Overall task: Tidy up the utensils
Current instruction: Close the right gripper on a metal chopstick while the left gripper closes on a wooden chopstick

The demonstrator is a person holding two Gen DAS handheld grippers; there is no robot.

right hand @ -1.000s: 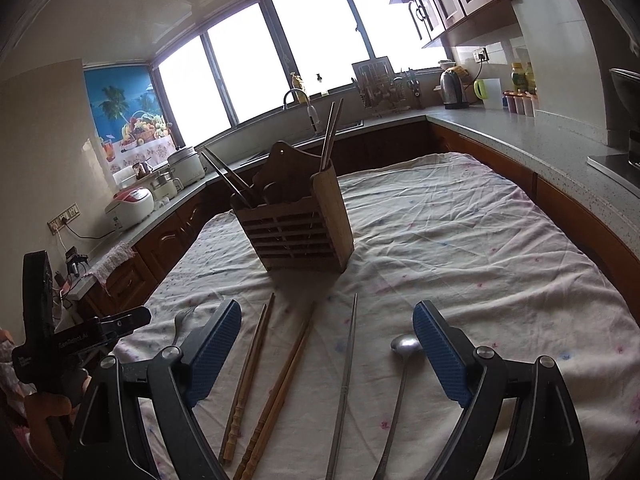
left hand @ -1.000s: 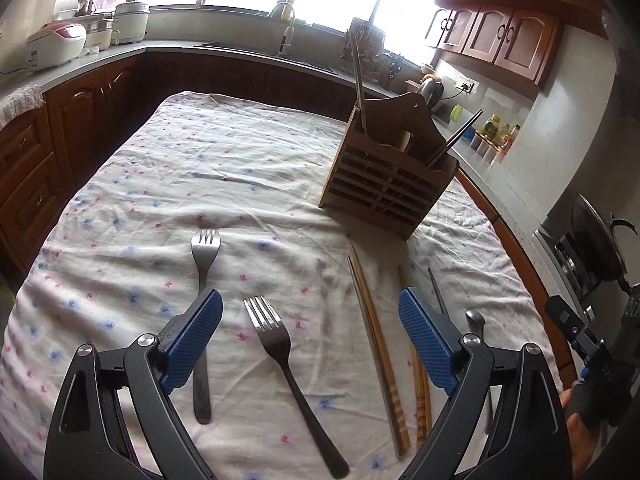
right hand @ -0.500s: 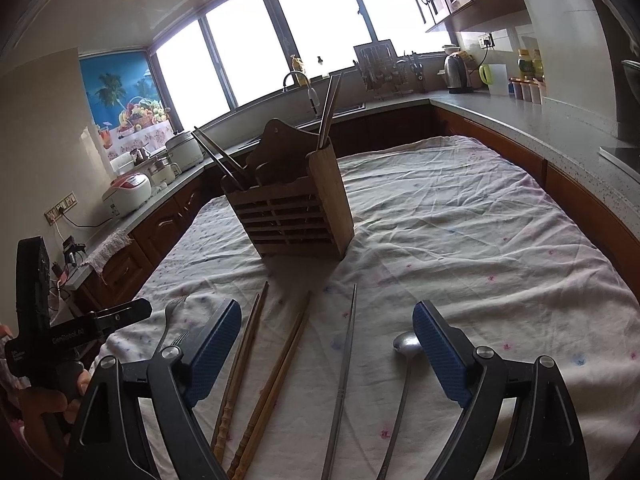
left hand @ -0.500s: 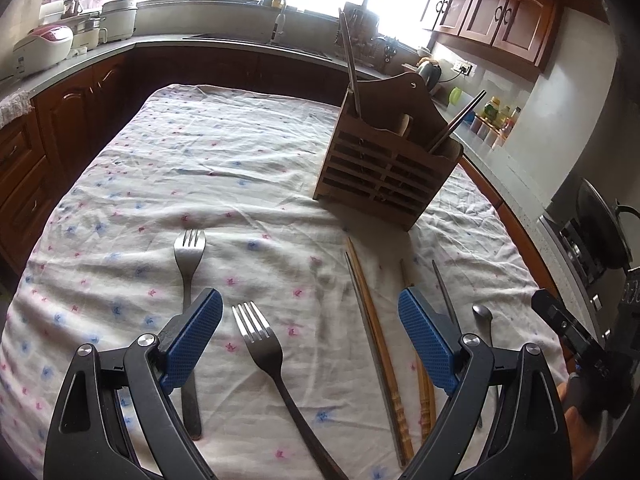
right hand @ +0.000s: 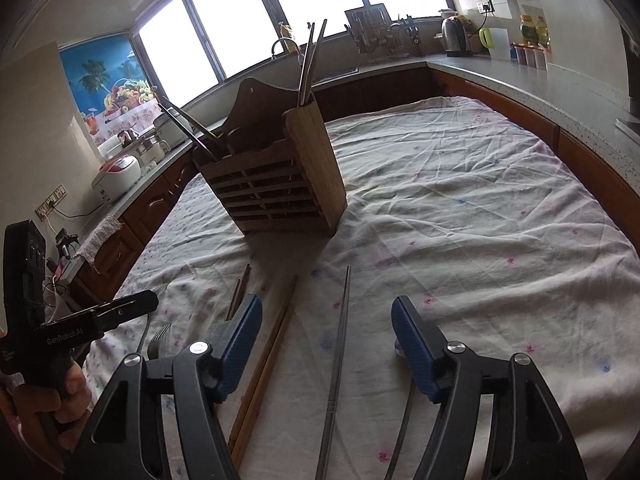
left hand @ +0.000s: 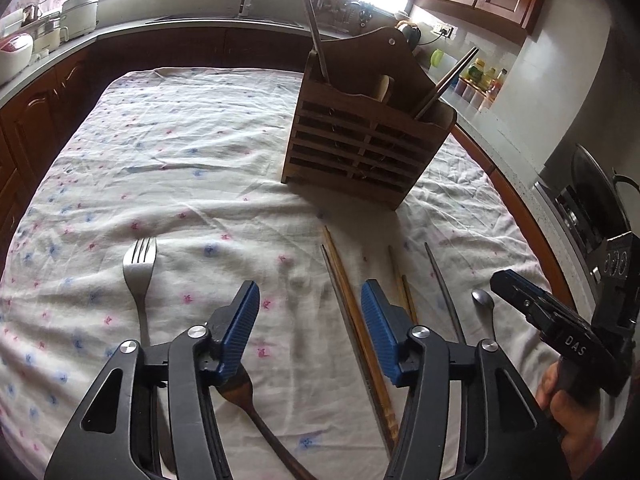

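Across the cloth-covered table [left hand: 168, 148] your two grippers hang low over a row of loose utensils, with the wooden utensil holder [left hand: 368, 140] standing upright beyond them, near the table's far right side in the left wrist view. That holder already has metal chopsticks [right hand: 310, 64] standing in one end compartment and dark chopsticks [right hand: 188, 124] leaning out of the other. Your left gripper [left hand: 310, 332] is closing, its jaws about half apart, and nothing is pressed between the pads; the dark fork [left hand: 256, 412] lies under its left finger, with the handle running back toward you. Your right gripper [right hand: 326, 344] is closing too, somewhat wider, and the single metal chopstick [right hand: 338, 344] lies on the cloth between its fingers, untouched by either pad. A pair of wooden chopsticks [right hand: 264, 364] lies just beside the right gripper's left finger. Another wooden pair [left hand: 352, 312] lies between the left gripper's fingers, nearer the right one. The silver fork [left hand: 138, 276] rests well to the left, tines pointing away from you. The small spoon [left hand: 482, 300] lies at the right end of the row, its bowl toward the holder.
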